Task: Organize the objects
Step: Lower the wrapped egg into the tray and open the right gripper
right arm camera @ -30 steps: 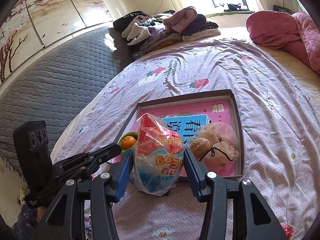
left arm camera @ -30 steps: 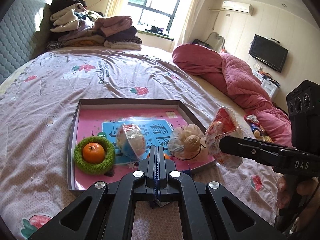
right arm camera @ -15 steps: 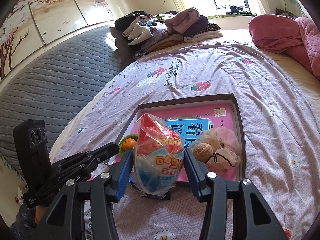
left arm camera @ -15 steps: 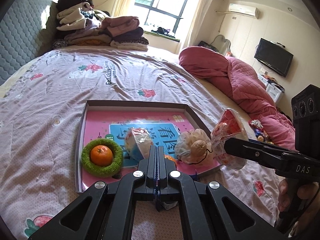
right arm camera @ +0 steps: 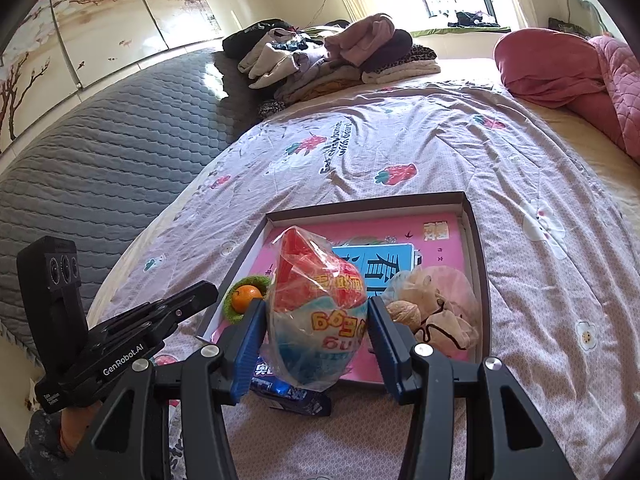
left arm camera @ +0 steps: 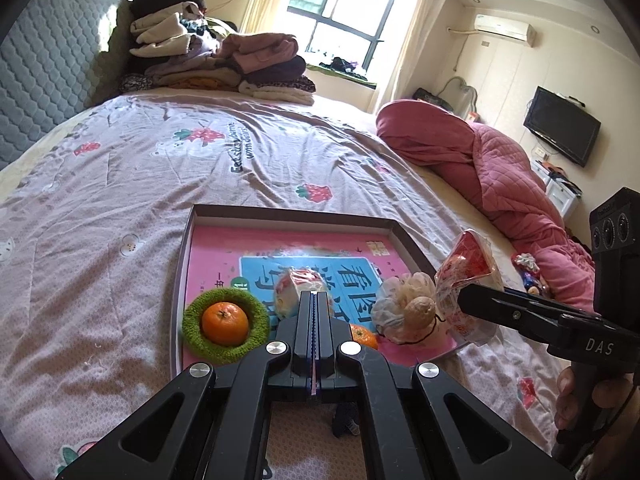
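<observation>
Both views have drifted slightly nearer the tray [right arm camera: 478, 240]; right tongs [right arm camera: 316, 324] grip the wrapped egg toy [right arm camera: 320, 320], left tongs [left arm camera: 315, 312] are closed empty; lower it gently into the tray's free far corner.

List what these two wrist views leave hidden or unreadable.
- Second orange, left wrist view: mostly hidden behind the shut left gripper.
- Blue packet, right wrist view: covered by the wrapped egg toy in the right gripper; label unreadable.
- Tray, right wrist view: near edge hidden by the toy.
- Small toys by the pink quilt, left wrist view: too small.
</observation>
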Tool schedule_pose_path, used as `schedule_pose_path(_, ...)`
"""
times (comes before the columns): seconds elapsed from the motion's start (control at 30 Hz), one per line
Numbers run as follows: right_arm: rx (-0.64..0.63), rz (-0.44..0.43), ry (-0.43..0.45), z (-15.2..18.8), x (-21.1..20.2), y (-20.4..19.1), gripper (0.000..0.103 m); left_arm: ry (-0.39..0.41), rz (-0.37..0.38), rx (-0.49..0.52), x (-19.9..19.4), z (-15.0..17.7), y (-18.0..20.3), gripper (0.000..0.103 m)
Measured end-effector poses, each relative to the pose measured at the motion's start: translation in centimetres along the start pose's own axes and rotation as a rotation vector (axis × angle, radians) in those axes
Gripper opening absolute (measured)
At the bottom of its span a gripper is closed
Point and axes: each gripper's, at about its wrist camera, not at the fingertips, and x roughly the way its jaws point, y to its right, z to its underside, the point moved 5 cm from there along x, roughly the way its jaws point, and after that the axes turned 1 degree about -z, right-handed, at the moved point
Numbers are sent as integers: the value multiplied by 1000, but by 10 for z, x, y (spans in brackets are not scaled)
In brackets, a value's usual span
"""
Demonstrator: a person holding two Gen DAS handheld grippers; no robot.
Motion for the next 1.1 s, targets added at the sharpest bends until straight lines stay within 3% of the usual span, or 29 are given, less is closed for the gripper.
schedule_pose_path(1.1,-81,126,-54,-15,54,6,51,-19,-82,-40,31,-9,-29,0)
